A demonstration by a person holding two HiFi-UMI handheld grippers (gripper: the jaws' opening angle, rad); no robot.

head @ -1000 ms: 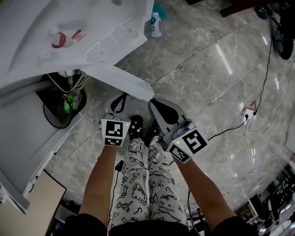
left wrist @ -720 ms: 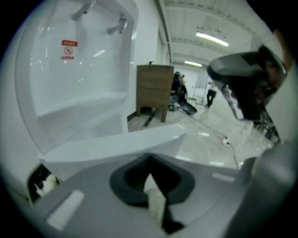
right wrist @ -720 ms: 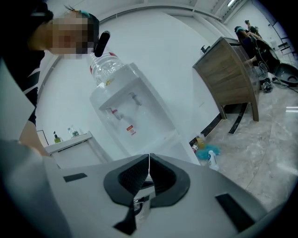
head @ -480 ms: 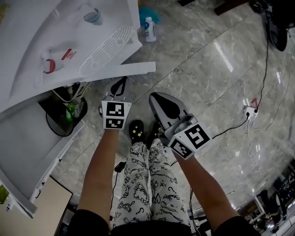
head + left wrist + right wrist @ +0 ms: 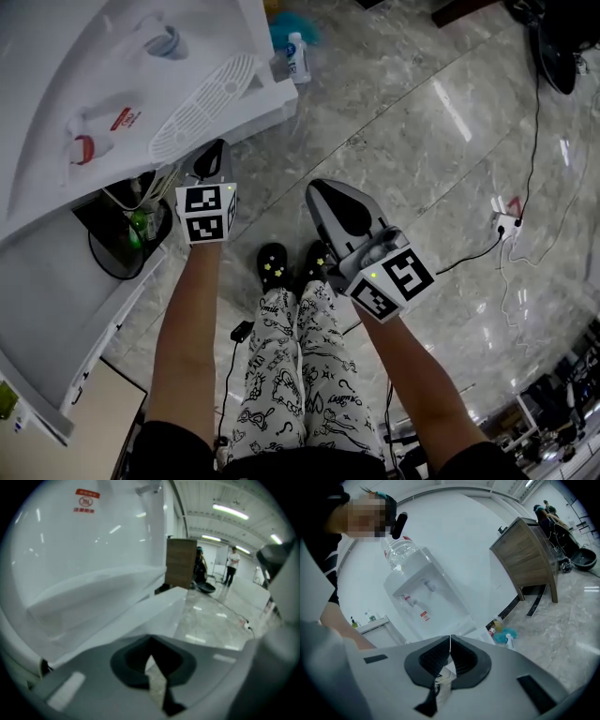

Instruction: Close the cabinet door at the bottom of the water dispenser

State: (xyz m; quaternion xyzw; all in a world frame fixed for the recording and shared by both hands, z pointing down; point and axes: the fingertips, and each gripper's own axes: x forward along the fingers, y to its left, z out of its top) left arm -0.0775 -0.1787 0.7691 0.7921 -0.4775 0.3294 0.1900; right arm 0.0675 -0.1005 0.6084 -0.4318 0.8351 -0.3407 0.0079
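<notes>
The white water dispenser [image 5: 112, 84] fills the upper left of the head view, seen from above. Its bottom cabinet door [image 5: 267, 112] lies almost flat against the body; whether it is fully closed I cannot tell. My left gripper [image 5: 215, 150] is shut and its tip rests on that door's front. In the left gripper view the door [image 5: 140, 613] is a white slab right ahead of the shut left gripper [image 5: 150, 641]. My right gripper [image 5: 324, 192] hangs shut over the floor, apart from the dispenser, and holds nothing. In its own view the right gripper [image 5: 450, 638] points at the dispenser [image 5: 426, 602].
A black round tub [image 5: 117, 239] with tubes stands left of the dispenser, by a white box [image 5: 56, 319]. A small bottle [image 5: 295, 56] and blue cloth [image 5: 286, 23] lie behind. Cables and a socket [image 5: 506, 225] lie at right. My shoes [image 5: 274, 266] are below. A wooden cabinet [image 5: 529, 559] stands farther off.
The door stuck out open a second ago; it has swung in toward the dispenser. My left gripper moved up and left with it. The right gripper barely shifted.
</notes>
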